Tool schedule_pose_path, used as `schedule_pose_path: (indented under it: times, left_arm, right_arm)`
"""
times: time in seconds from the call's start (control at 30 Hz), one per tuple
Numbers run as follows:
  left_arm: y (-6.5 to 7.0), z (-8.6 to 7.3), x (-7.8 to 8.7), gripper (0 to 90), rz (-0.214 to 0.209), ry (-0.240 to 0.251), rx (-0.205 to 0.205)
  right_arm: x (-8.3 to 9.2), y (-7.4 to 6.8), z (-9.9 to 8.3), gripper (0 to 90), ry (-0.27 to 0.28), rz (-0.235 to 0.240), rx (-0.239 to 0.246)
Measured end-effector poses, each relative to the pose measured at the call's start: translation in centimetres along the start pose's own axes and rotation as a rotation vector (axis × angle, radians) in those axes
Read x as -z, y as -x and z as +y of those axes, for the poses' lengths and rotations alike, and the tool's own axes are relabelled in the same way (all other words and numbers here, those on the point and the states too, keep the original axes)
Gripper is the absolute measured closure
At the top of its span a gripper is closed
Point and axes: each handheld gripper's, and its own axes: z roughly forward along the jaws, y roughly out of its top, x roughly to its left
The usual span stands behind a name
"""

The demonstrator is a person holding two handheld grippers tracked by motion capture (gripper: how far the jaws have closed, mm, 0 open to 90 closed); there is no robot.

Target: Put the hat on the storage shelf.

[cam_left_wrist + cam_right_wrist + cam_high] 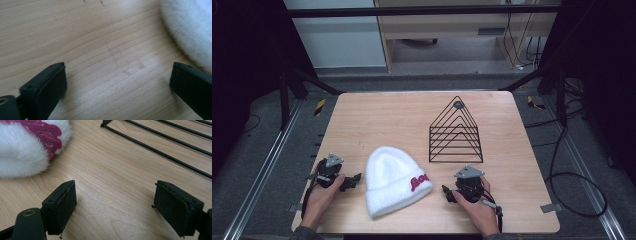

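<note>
Tabletop (362, 115): white hat (393, 179) between both tools.

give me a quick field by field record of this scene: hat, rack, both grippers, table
hat: fluffy white knit beanie with red lettering on its cuff, lying flat between the grippers
rack: black wire triangular rack, standing on the table behind the right gripper, apart from the beanie
left gripper: jaws open, nothing between them, beside the beanie's left edge, not touching
right gripper: jaws open, empty, near the beanie's cuff
table: light wooden tabletop
</note>
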Motion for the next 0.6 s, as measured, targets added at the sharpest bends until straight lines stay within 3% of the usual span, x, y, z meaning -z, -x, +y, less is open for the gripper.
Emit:
schedule_pose_path:
  times: [0.07, 0.13, 0.23, 0.3, 0.37, 0.4, 0.5, 0.53, 0.6]
  left_arm:
    - [0.0, 0.3, 0.3, 8.3, -0.003, 0.01, 0.019]
    - [-0.1, 1.6, 1.5, 7.9, -0.029, 0.059, 0.06]
    - [0.1, 2.7, 2.2, 9.1, -0.047, 0.059, 0.053]
    - [0.6, 3.8, 2.7, 9.1, -0.061, 0.05, 0.024]
    - [1.4, 5.3, 2.8, 9.6, -0.065, 0.038, -0.037]
    - [1.4, 5.3, 2.8, 9.7, -0.065, 0.038, -0.037]
    - [2.3, 7.0, 2.9, 9.7, -0.069, 0.022, -0.086]
    - [2.9, 8.2, 2.8, 9.7, -0.09, 0.008, -0.111]
    - [3.2, 8.6, 2.7, 9.8, -0.103, -0.002, -0.121]
  right_arm:
    - [0.0, -0.1, 0.0, 18.3, 0.001, -0.006, -0.003]
    - [0.0, -0.2, 0.0, 18.3, 0.002, -0.013, -0.007]
    - [0.0, -0.2, 0.0, 18.3, 0.002, -0.013, -0.007]
    - [0.0, -0.1, 0.0, 18.4, 0.002, -0.011, -0.005]
    - [0.0, -0.2, 0.0, 18.5, 0.002, -0.011, -0.01]
    - [0.0, -0.2, 0.0, 18.5, 0.002, -0.011, -0.01]
    - [0.0, -0.2, 0.0, 18.5, 0.002, -0.012, -0.01]
    - [0.0, -0.2, 0.0, 18.5, 0.002, -0.012, -0.01]
    - [0.0, -0.2, 0.0, 18.5, 0.002, -0.011, -0.01]
